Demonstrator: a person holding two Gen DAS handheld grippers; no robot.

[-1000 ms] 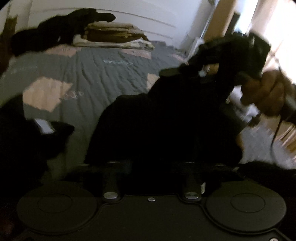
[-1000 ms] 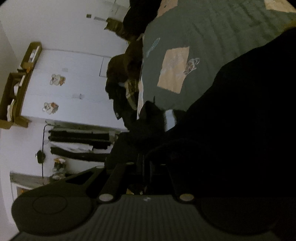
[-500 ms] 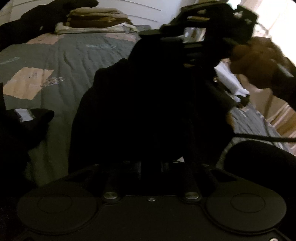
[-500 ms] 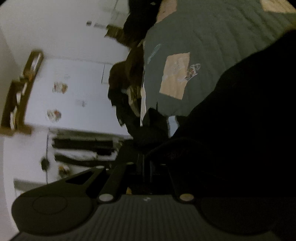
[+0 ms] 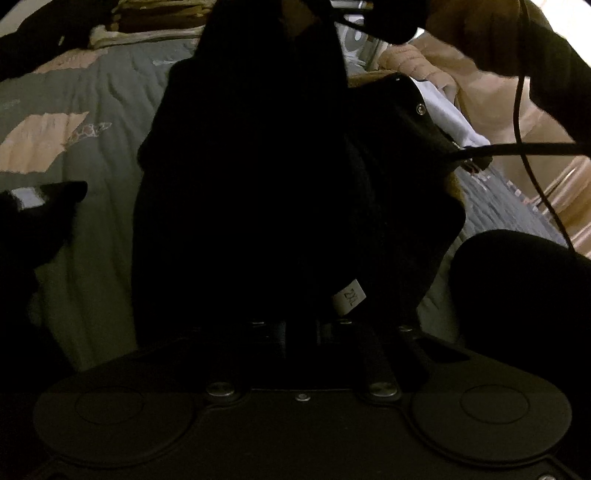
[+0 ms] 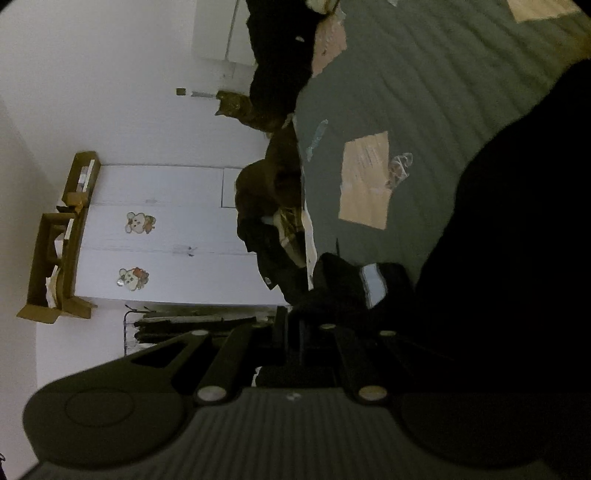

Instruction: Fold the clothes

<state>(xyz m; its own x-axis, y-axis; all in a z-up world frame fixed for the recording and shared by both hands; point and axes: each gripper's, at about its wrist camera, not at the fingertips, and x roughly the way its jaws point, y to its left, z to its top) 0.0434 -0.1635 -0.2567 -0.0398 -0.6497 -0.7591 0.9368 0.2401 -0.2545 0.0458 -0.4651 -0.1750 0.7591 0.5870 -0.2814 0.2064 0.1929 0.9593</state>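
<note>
Closer and lower now, the left claw [image 5: 295,325] has come right down to the black garment [image 5: 251,177], which fills more of its view than a second ago. Its jaws were wide apart then; now they are nearly together and closing on the dark cloth, just beside a small white size tag [image 5: 349,295]. It is too dark to see the tips well. The garment hangs up above the grey bed cover [image 5: 96,122], held at its top by the right claw [image 5: 373,14] in a hand [image 5: 476,33]. In the right wrist view that claw [image 6: 295,332] is closed tight, and the black cloth [image 6: 517,258] lies against its right side. A pile of folded clothes [image 5: 147,26] sits at the far end of the bed. Another dark piece with a pale label [image 5: 29,197] lies at the left
</note>
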